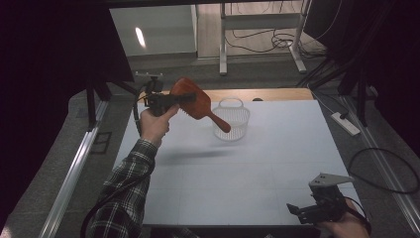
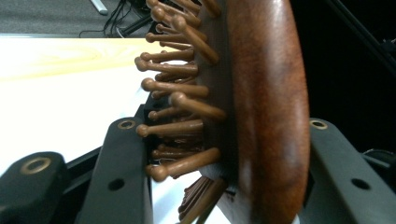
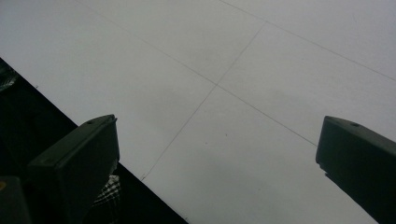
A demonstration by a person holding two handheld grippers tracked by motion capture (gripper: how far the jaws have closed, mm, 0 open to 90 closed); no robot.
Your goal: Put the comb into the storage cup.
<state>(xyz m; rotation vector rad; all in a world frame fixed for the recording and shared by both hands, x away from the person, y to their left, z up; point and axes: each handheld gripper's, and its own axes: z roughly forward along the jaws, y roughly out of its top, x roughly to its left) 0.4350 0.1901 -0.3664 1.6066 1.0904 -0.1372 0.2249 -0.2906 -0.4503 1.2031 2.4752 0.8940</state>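
A brown wooden paddle hairbrush point(image 1: 195, 100) is held in the air above the table's far left, its handle slanting down to the right toward a white wire basket point(image 1: 231, 119). My left gripper point(image 1: 171, 100) is shut on the brush head. In the left gripper view the brush point(image 2: 261, 107) stands on edge between the two black jaws, its wooden pegs pointing left. My right gripper point(image 1: 303, 212) rests at the table's near right corner, held by a hand. Its jaws stand wide apart over bare white table point(image 3: 219, 88), nothing between them.
The white table point(image 1: 237, 168) has a wooden strip along its far edge. A white power strip point(image 1: 345, 123) and cables lie on the floor to the right. A metal rail point(image 1: 74, 168) runs along the left side. White desk legs stand on the floor beyond.
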